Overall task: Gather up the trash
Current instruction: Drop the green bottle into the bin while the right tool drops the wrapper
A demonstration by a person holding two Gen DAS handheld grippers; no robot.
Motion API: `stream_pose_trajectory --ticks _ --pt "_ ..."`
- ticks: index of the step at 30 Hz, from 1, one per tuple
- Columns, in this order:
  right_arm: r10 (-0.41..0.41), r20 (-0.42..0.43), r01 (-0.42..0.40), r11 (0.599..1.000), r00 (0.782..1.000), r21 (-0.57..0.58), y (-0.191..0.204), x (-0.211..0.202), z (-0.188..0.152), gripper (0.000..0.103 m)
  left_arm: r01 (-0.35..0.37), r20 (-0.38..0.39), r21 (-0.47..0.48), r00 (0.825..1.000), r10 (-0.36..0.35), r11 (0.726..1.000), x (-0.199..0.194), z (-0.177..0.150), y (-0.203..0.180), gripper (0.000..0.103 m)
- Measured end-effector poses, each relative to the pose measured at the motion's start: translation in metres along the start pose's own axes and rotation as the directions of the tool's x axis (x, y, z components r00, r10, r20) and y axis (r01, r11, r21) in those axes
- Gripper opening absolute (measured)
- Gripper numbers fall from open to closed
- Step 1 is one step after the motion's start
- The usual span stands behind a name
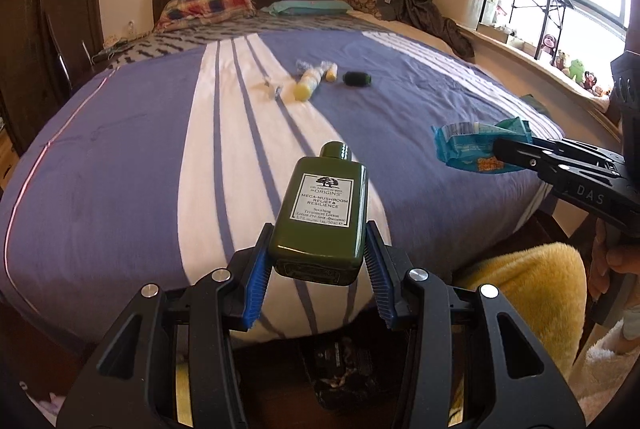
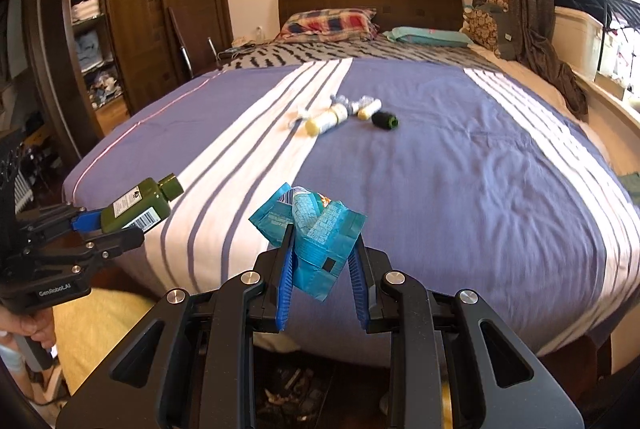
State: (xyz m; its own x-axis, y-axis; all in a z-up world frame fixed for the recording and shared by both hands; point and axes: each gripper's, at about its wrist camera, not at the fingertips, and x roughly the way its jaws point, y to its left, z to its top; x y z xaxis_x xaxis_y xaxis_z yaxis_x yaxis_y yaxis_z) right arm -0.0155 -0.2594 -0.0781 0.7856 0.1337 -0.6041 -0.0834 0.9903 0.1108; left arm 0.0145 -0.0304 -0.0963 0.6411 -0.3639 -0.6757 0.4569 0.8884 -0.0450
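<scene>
My left gripper (image 1: pixel 318 235) is shut on a green lotion bottle (image 1: pixel 322 213) and holds it above the foot of the bed; the bottle also shows in the right wrist view (image 2: pixel 138 205). My right gripper (image 2: pixel 322 237) is shut on a crumpled blue wrapper (image 2: pixel 316 229), also seen in the left wrist view (image 1: pixel 476 147). Mid-bed lie two yellow bottles (image 2: pixel 326 119), a small yellow tube (image 2: pixel 370 108), a dark green cap-like item (image 2: pixel 385 119) and clear crinkled wrappers (image 2: pixel 298 117).
The bed has a purple and white striped cover (image 2: pixel 460 165), pillows (image 2: pixel 328 23) and a dark headboard. A wooden wardrobe (image 2: pixel 132 29) stands left. A window sill with a rack and toys (image 1: pixel 568 61) is right. A yellow fleece (image 1: pixel 520 293) lies below the bed's foot.
</scene>
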Motion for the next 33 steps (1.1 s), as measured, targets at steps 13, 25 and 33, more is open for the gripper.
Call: stream_pose_trajectory --ticks 13,25,33 --pt "0.035 -0.263 -0.035 0.999 0.964 0.006 0.02 0.048 -0.092 0.026 0.046 -0.295 -0.075 0.953 -0.066 0.996 0.061 -0.107 0.004 0.042" --pt "0.073 -0.472 -0.036 0.996 0.879 0.085 0.018 0.114 -0.158 0.026 0.071 -0.467 -0.131 0.875 -0.125 0.989 0.141 -0.151 -0.007 0.042" --pt "0.109 -0.545 -0.038 0.989 0.832 0.14 0.02 0.15 -0.18 0.026 0.042 -0.538 -0.17 0.833 -0.128 0.985 0.172 -0.174 -0.006 0.042"
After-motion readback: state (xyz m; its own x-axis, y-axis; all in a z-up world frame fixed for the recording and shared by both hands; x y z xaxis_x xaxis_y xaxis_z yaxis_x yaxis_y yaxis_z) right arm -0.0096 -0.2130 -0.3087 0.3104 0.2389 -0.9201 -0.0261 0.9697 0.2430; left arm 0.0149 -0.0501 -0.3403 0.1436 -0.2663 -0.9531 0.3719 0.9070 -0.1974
